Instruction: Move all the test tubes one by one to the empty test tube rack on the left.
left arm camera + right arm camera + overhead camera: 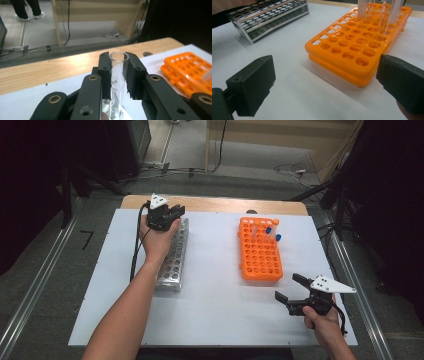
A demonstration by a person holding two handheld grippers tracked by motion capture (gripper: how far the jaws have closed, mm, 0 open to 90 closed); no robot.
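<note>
My left gripper point(170, 212) hangs over the far end of a metal tube rack point(172, 254), shut on a clear glass test tube point(117, 82). In the left gripper view my own left gripper point(119, 75) clamps the tube upright between both black pads, its open mouth just above the jaw tips and its lower end down at the rack. An orange tube rack point(260, 249) lies right of centre with several tubes point(272, 231) standing at its far end. My right gripper point(288, 288) rests near the table's front right, open and empty; in its own view the orange rack point(359, 42) lies just ahead.
A white sheet point(215, 285) covers the wooden table point(215, 204). The metal rack point(267, 17) appears at the upper left of the right gripper view. Cables point(295, 170) lie on the floor beyond the table, and a person's feet point(27, 13) stand far off.
</note>
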